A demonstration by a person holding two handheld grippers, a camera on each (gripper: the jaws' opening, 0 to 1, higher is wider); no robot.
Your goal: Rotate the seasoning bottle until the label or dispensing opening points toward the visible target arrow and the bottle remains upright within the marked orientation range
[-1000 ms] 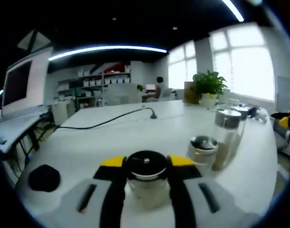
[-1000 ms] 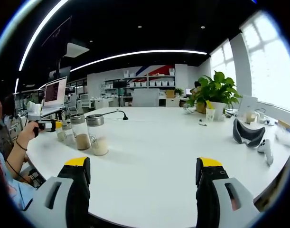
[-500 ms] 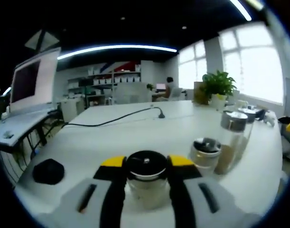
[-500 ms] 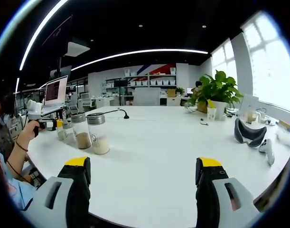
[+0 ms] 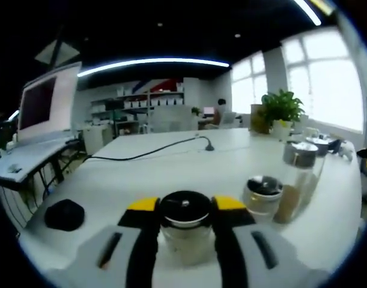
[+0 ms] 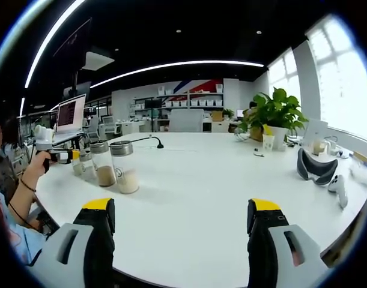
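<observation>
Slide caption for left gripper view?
Left hand-held gripper clamps a black-lidded glass seasoning bottle on the white table.

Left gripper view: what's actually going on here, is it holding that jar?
Yes. A person works at a white table with a gripper in each hand. The left gripper is shut on a small seasoning bottle with a dark lid, which stands upright. Beside it stand a short jar and a taller bottle. The right gripper is open, holding nothing, over bare table. No target arrow is discernible.

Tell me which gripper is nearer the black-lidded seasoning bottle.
Left. The left gripper has its jaws closed around the seasoning bottle. The right gripper hangs open over bare table, well away from the jars.
</observation>
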